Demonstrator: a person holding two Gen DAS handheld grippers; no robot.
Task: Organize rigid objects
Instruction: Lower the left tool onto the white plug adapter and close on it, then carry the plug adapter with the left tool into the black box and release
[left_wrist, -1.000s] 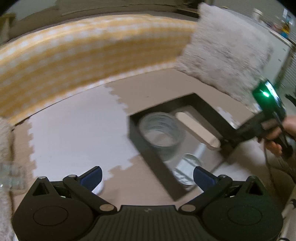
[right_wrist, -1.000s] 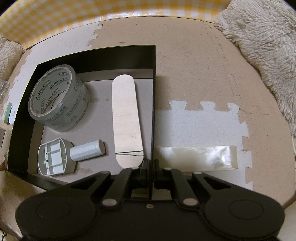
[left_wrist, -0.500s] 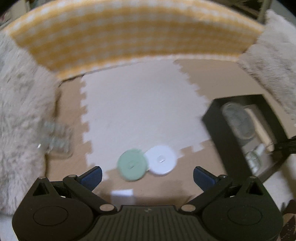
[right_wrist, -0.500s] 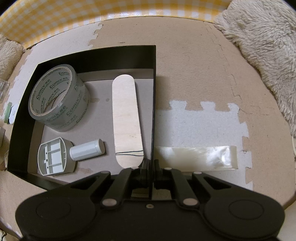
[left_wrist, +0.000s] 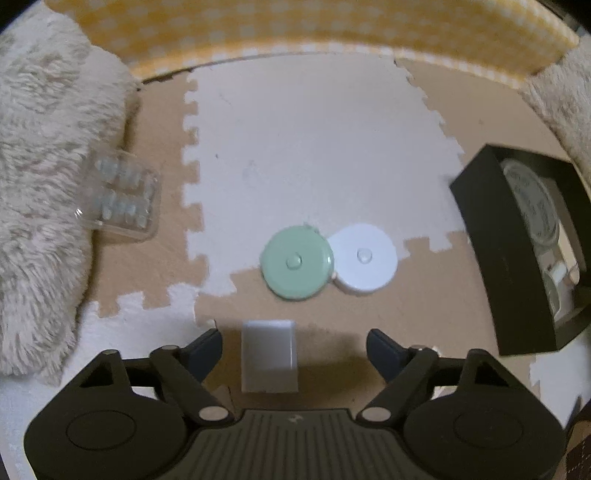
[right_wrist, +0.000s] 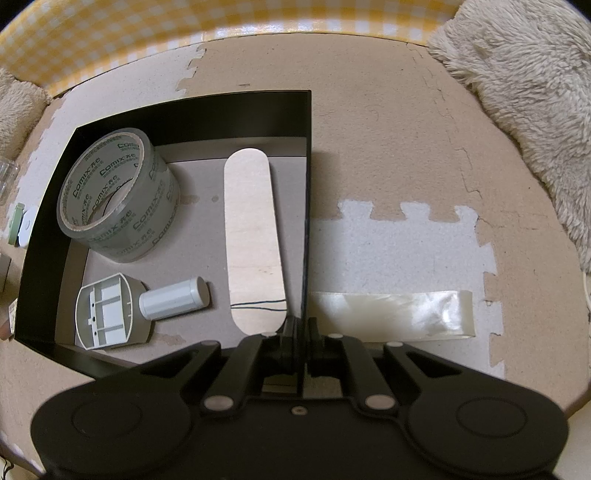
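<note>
We steady black box wall, right gripper jaws clamped on it; left gripper jaws closing around white block, not yet gripping; next we lift it into box.

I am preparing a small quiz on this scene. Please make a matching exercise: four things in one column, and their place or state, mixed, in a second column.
Things:
1. tape roll
2. green disc
3. clear tape strip
4. right tool

Places or states:
A. flat on the mat, outside the black box
B. shut on the box wall
C. inside the box
D. touching the white disc

Pairs: 1-C, 2-D, 3-A, 4-B
</note>
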